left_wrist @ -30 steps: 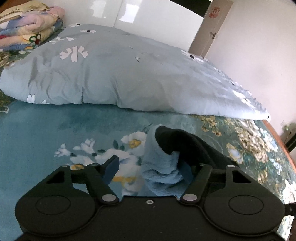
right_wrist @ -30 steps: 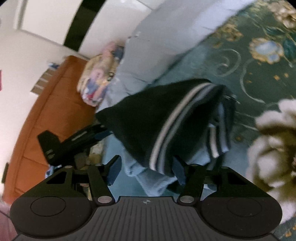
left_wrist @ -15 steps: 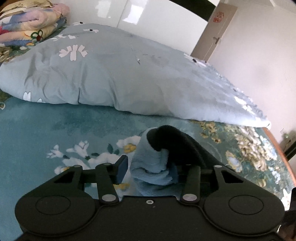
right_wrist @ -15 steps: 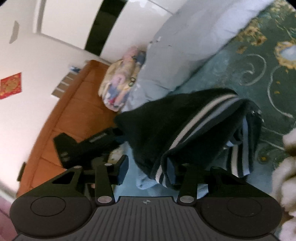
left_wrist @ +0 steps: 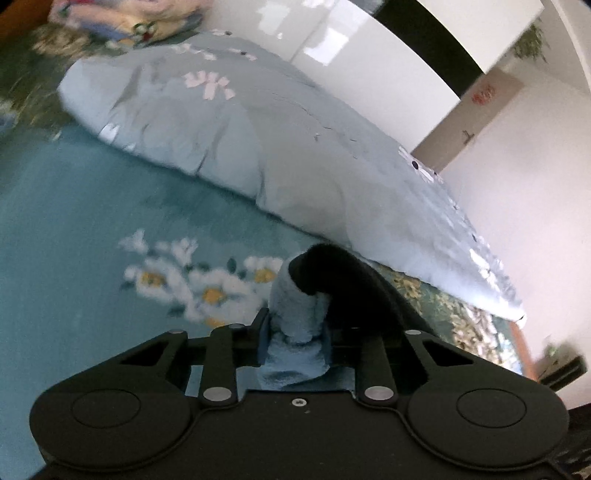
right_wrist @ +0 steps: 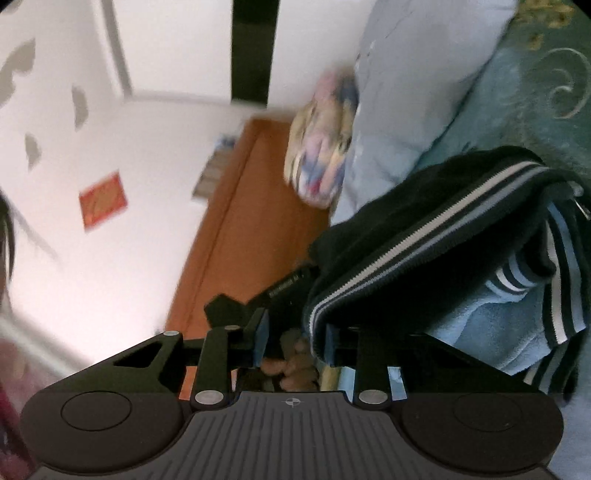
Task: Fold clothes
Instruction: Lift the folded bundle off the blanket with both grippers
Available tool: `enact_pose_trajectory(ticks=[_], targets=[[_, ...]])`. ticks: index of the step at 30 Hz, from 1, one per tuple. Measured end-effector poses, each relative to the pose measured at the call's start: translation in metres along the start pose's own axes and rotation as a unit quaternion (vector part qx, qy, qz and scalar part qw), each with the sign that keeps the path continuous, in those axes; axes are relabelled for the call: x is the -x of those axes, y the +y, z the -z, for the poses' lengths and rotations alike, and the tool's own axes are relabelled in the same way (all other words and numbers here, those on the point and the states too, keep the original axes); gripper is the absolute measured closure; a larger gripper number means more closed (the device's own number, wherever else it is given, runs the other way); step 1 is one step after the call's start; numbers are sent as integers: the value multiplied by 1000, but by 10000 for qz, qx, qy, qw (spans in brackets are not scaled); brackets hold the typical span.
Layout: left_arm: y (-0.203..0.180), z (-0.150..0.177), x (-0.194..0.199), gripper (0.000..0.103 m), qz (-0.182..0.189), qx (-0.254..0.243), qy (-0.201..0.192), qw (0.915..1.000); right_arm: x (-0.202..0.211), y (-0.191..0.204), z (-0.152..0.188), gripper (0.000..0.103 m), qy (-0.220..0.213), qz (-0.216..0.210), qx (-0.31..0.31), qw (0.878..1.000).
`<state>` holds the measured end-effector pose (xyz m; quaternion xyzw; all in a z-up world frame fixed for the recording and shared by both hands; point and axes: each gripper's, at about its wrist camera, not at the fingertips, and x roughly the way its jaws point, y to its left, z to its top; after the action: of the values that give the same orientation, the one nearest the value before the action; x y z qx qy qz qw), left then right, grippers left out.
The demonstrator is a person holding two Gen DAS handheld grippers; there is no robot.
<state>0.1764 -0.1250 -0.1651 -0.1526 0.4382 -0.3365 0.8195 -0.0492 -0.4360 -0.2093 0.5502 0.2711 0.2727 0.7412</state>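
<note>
Left wrist view: left gripper (left_wrist: pixel 295 341) has its jaws pinched on a bunched fold of the jacket (left_wrist: pixel 295 321), light blue fleece lining squeezed between the pads and the black outer shell curling over the top and trailing right; gripping a bunched edge like this looks meant to give a firm hold for lifting or pulling that side into a fold. The jacket sits low over the teal floral bedspread (left_wrist: pixel 74 229), with the grey-blue duvet (left_wrist: pixel 258 140) heaped behind and folded blankets (left_wrist: pixel 125 18) at far top left. Versus a second ago these jaws have just been closing, from wide with the cloth loose between them to clamped on the lining; the view is also rolled, with the duvet now slanting. Right wrist view: right gripper (right_wrist: pixel 295 341) is narrowed, its right-hand pad against the jacket's striped zip edge (right_wrist: pixel 424 236); the left-hand pad shows a gap beside it, so a full pinch cannot be confirmed, though the edge sits in the jaws, probably to hold the opposite side taut. The left gripper's black body shows behind the jacket, the wooden headboard (right_wrist: pixel 236 221) beyond. These jaws too have just been closing, with the hem between them, and the view has swung toward the wall
</note>
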Motion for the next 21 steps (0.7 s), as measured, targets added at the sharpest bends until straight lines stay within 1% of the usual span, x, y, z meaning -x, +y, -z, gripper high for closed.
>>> enact_pose_trajectory(ticks=[1, 3, 4, 6, 7, 8, 9, 10, 12, 13, 16, 19, 21], targets=[[5, 5, 3, 78, -29, 76, 43, 10000, 0, 1, 2, 79, 203, 141, 78, 9997], [15, 17, 3, 78, -176, 121, 151, 9997, -5, -5, 8, 79, 512, 568, 105, 9970], [21, 23, 0, 78, -192, 222, 190, 9994, -7, -8, 11, 79, 658, 792, 108, 9946], [33, 33, -5, 76, -219, 420, 257, 9985, -13, -16, 14, 79, 715, 1137, 72, 9909], [36, 34, -6, 76, -195, 480, 217, 9984, -15, -20, 16, 79, 724, 1300, 50, 9889], [36, 33, -8, 76, -172, 474, 208, 9985, -18, -23, 17, 79, 732, 1462, 29, 9865], [35, 31, -8, 72, -148, 441, 222, 9987, -21, -27, 18, 79, 740, 1625, 7, 9839], [34, 27, -7, 71, -123, 386, 251, 9989, -24, -30, 18, 79, 722, 1752, -29, 9819], [31, 18, 1, 69, 1, 212, 314, 9993, -29, -35, 17, 79, 744, 1865, -57, 9796], [29, 14, 6, 69, 57, 120, 342, 9993, -31, -36, 17, 80, 778, 1927, -65, 9781], [20, 0, 30, 70, 70, -326, 354, 9988, -34, -36, 18, 81, 863, 2038, -71, 9752], [3, -20, 50, 70, 29, -846, 210, 9962, -36, -35, 18, 81, 928, 2093, -48, 9734], [-9, -36, 55, 70, 26, -993, 59, 9950, -39, -35, 18, 81, 968, 2140, -45, 9720]])
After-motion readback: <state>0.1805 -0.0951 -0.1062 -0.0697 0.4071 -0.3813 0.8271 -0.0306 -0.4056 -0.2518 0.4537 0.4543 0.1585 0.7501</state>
